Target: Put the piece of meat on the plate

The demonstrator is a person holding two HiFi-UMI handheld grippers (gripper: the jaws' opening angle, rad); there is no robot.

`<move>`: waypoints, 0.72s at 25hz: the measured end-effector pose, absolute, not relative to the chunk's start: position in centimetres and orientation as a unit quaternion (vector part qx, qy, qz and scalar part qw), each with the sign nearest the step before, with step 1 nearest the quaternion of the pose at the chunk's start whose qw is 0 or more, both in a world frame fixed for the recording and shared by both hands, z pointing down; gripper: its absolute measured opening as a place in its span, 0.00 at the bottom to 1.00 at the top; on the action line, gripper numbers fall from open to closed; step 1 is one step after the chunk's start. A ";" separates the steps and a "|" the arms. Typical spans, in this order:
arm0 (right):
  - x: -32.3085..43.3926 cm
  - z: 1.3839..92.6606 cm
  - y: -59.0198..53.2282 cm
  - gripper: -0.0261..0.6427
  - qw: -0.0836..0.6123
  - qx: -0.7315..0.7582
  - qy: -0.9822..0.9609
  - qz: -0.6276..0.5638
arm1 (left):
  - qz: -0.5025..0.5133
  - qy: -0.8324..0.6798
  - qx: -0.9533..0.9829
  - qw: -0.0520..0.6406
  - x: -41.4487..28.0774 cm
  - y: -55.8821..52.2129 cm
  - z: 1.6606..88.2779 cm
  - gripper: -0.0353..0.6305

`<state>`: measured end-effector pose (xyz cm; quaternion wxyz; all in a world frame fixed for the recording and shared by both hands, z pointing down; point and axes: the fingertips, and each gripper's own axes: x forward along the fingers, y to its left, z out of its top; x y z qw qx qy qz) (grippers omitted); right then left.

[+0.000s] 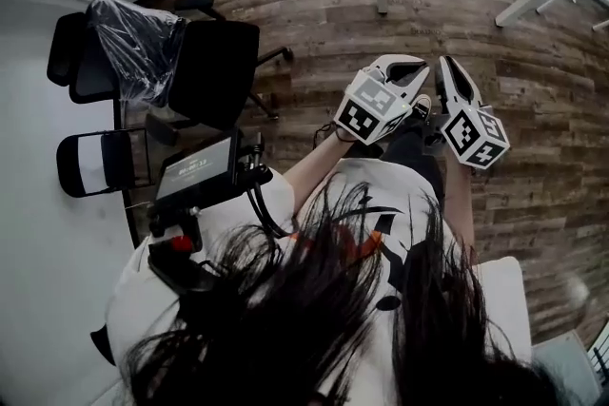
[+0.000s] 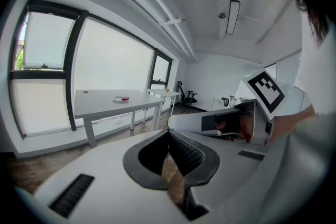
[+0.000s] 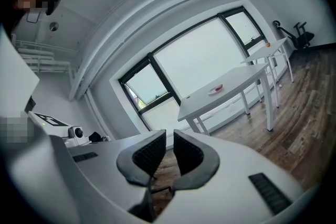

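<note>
Two grippers: left gripper [image 2: 169,145], right gripper [image 3: 165,150]. Two tables along the windows: near table [image 2: 100,105], far table [image 2: 164,93]. One plate [image 2: 120,99] on the near table, with one piece of meat [image 2: 125,97] on it. One orange thing [image 3: 268,44] on the far table. Three chairs, it seems: wrapped chair [image 1: 133,43], black chair [image 1: 217,71], white-backed chair [image 1: 93,163]. One ceiling lamp [image 2: 233,17].

A long white worktop [image 2: 100,99] stands on the wooden floor [image 1: 324,14], far off along the window wall. On it lies a small white plate [image 2: 121,98] with a red bit [image 2: 125,98] at its edge, too small to tell more. Beyond it a second white worktop [image 3: 265,52] carries a small orange thing [image 3: 268,44]. Black office chairs [image 1: 214,67] stand on the floor at the left.
</note>
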<state>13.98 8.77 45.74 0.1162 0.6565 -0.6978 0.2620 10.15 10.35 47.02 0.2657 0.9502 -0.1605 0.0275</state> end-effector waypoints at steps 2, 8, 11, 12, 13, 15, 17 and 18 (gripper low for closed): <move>13.9 45.6 8.9 0.11 0.117 0.657 -0.698 0.260 | 0.023 -0.161 0.950 0.265 10.2 10.3 46.7 0.06; 13.7 45.1 8.5 0.11 0.123 0.653 -0.703 0.254 | 0.016 -0.164 0.951 0.262 10.2 9.7 46.3 0.06; 13.6 44.9 8.6 0.11 0.126 0.652 -0.704 0.252 | 0.013 -0.164 0.951 0.261 10.2 9.6 46.0 0.06; 13.6 44.9 8.5 0.11 0.126 0.652 -0.704 0.251 | 0.012 -0.163 0.952 0.260 10.2 9.6 45.9 0.06; 13.6 44.8 8.5 0.11 0.127 0.652 -0.704 0.250 | 0.012 -0.162 0.952 0.260 10.3 9.6 45.9 0.06; 13.6 44.9 8.4 0.11 0.127 0.652 -0.705 0.249 | 0.015 -0.161 0.952 0.258 10.3 9.7 46.0 0.06; 13.5 45.0 8.4 0.11 0.129 0.651 -0.705 0.250 | 0.020 -0.161 0.952 0.258 10.2 9.7 46.2 0.06; 13.5 45.1 8.3 0.11 0.130 0.650 -0.706 0.251 | 0.022 -0.162 0.952 0.259 10.2 9.7 46.3 0.06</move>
